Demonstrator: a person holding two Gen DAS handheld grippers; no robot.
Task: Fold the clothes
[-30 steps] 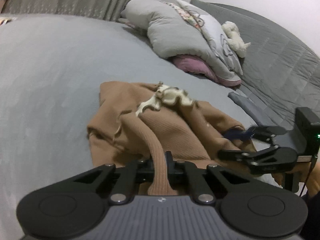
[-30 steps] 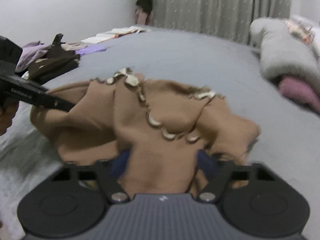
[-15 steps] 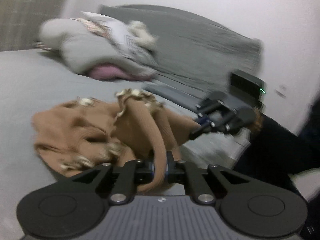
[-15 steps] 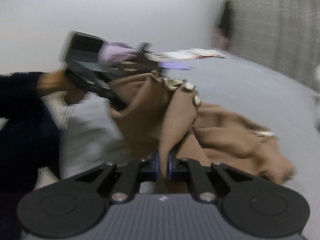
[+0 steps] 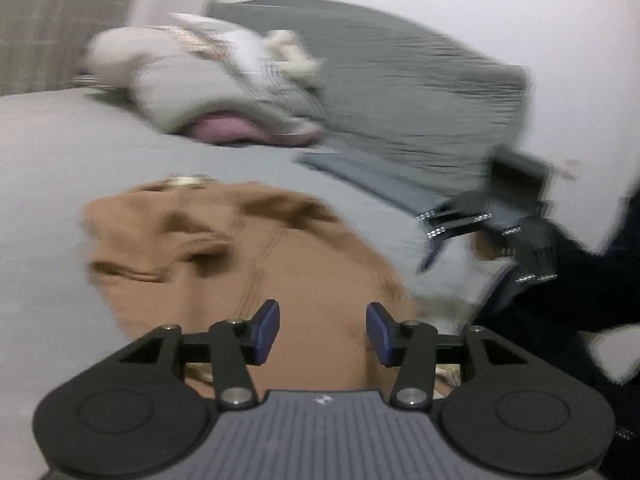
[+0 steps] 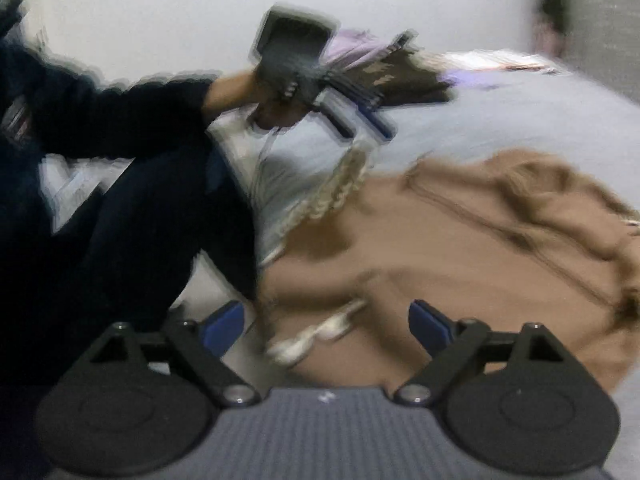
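Both claws opening (nothing gripped), left claw (image 5: 322,330), right claw (image 6: 326,326)

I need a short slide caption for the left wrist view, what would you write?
Left gripper opening above the brown garment on the grey bed, nothing between its pads.

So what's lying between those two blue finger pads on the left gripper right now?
Nothing is pinched there. In the left wrist view the left gripper has its jaws opening, and through the gap shows only the brown garment, lying loose on the grey bed beyond.
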